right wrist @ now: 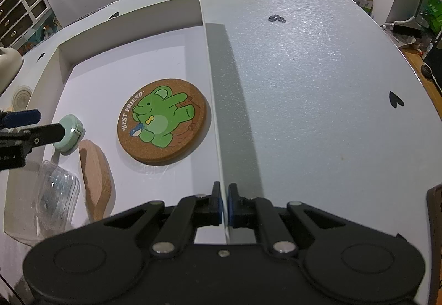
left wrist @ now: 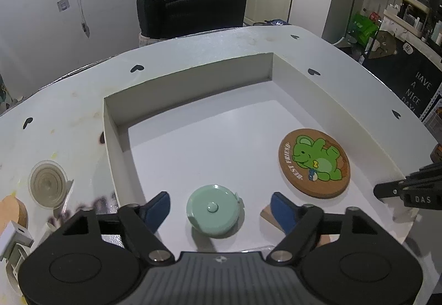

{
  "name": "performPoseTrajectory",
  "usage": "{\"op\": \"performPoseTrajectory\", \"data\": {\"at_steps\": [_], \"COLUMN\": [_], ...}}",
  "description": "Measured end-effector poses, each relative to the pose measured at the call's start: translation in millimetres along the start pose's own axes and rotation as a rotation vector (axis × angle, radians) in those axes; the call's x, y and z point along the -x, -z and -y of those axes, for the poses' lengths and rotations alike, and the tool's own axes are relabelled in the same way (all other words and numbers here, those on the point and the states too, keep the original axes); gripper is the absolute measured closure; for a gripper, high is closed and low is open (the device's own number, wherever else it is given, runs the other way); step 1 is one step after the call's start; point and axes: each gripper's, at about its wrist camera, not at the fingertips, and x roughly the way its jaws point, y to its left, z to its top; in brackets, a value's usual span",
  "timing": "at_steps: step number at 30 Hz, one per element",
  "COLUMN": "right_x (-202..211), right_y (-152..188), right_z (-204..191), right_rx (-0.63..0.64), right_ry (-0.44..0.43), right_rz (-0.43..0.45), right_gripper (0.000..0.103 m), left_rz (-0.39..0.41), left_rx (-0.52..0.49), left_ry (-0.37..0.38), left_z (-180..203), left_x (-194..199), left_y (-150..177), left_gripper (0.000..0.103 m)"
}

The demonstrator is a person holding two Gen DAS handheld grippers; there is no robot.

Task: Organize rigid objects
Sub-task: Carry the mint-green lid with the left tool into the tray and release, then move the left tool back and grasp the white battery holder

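A shallow white box (left wrist: 190,76) lies on the table. Inside it a mint-green round tape measure (left wrist: 212,211) rests on the floor between the blue pads of my left gripper (left wrist: 219,208), which is open with a gap on both sides. A cork coaster printed with a green bear (left wrist: 315,162) lies flat to its right, and a plain wooden piece (right wrist: 95,180) and a clear plastic container (right wrist: 56,200) lie near the front. My right gripper (right wrist: 225,204) is shut on the box's thin right wall (right wrist: 212,100).
On the white table (right wrist: 304,70) left of the box are a clear round lid (left wrist: 48,183), a cork disc (left wrist: 16,211) and a small white block (left wrist: 13,236). Black heart marks dot the tabletop. A dark chair (left wrist: 193,12) stands behind the far edge.
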Motion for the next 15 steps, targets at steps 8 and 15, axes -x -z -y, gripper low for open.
{"op": "performPoseTrajectory", "data": {"at_steps": [8,15], "right_x": [-0.4,-0.5], "right_y": [0.0,0.2], "right_z": [-0.9,-1.0], "right_rx": [0.004,0.009], "right_ry": [0.000,0.000], "right_rz": [-0.001,-0.001], "right_gripper": [0.097,0.097], "left_rz": [-0.007,-0.008], "left_rx": [0.014,0.028], "left_ry": [0.024,0.042], "left_z": [4.3,7.5], "left_x": [13.3,25.8], "left_y": [4.9,8.6], "left_gripper": [0.002,0.000]}}
